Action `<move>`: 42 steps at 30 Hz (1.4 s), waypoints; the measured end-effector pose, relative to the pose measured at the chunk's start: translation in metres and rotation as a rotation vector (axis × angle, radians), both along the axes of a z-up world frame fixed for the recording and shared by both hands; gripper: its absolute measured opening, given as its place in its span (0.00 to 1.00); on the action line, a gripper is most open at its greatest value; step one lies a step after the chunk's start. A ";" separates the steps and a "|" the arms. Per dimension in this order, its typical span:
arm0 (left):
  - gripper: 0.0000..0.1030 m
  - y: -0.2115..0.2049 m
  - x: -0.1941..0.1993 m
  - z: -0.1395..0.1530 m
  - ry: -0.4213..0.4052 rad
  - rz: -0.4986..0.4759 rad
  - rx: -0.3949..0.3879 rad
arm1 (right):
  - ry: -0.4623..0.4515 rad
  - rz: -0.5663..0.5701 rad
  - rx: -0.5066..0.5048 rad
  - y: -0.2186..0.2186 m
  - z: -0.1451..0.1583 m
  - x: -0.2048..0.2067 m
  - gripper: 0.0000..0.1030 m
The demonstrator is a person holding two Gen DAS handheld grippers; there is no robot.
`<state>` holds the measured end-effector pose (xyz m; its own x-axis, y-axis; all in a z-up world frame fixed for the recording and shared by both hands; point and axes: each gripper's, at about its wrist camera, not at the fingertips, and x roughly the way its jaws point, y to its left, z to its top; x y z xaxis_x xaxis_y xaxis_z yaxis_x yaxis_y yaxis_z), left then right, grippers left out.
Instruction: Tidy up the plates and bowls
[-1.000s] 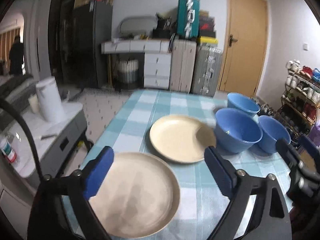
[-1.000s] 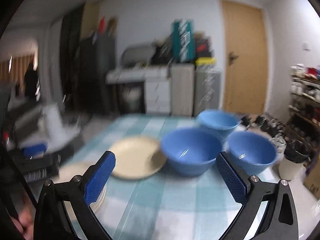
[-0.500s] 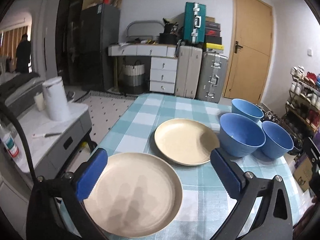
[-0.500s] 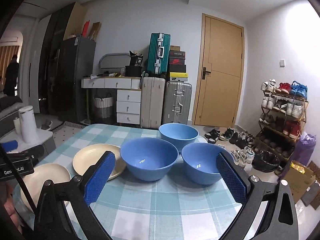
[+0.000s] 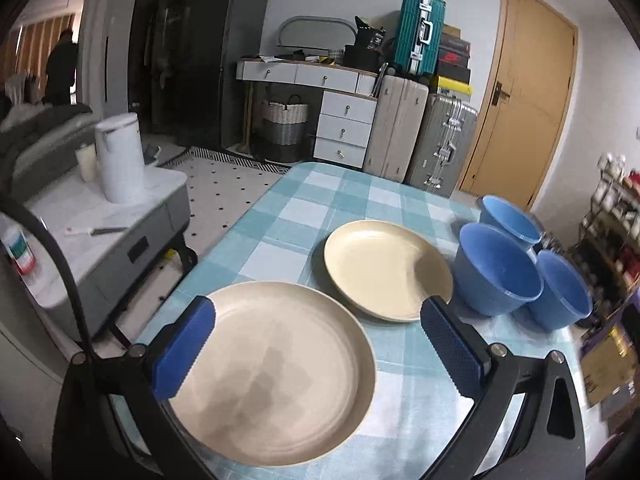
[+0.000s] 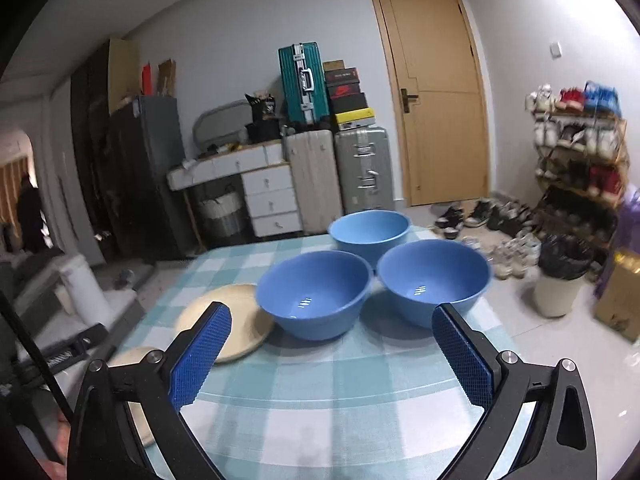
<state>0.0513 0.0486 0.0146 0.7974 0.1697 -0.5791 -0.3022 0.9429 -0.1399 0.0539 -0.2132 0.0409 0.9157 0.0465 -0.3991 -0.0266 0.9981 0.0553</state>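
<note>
Two cream plates lie on the blue checked tablecloth (image 5: 340,200): the near plate (image 5: 276,372) and, beyond it, the far plate (image 5: 384,268). Three blue bowls cluster at the table's right side: the middle bowl (image 5: 496,272), the back bowl (image 5: 508,220) and the right bowl (image 5: 560,292). My left gripper (image 5: 316,324) hangs open just above the near plate, its blue pads wide apart and touching nothing. From the right wrist view, my right gripper (image 6: 332,336) is open in front of the middle bowl (image 6: 312,296) and right bowl (image 6: 432,276), with the back bowl (image 6: 370,228) behind.
A grey side cabinet (image 5: 100,236) with a white kettle (image 5: 120,156) stands left of the table. Suitcases (image 5: 416,32), drawers and a wooden door (image 5: 524,96) line the back wall. A shoe rack (image 6: 576,152) and a white bin (image 6: 560,280) stand at the right.
My left gripper's jaws have spread a little wider and sunk slightly toward the near plate. The right gripper has drifted sideways, so the bowls now sit more centrally between its fingers.
</note>
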 end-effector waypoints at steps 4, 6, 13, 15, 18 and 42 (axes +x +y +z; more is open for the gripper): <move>1.00 -0.009 -0.006 0.007 -0.043 -0.022 0.063 | 0.011 0.014 -0.042 0.007 0.000 0.002 0.99; 1.00 -0.014 -0.011 0.011 -0.084 -0.039 0.092 | 0.008 0.018 -0.032 0.007 -0.001 0.002 0.99; 1.00 -0.018 -0.008 0.013 -0.082 -0.092 0.113 | 0.035 0.047 0.027 -0.002 -0.003 0.002 0.99; 1.00 -0.019 -0.009 0.016 -0.093 -0.117 0.109 | 0.022 0.060 0.065 -0.007 -0.001 0.001 0.99; 1.00 -0.019 -0.013 0.020 -0.119 -0.104 0.121 | 0.021 0.072 0.102 -0.013 0.001 0.001 0.99; 1.00 0.029 -0.036 0.032 -0.265 0.074 -0.069 | -0.226 0.009 -0.077 0.000 0.010 -0.032 0.99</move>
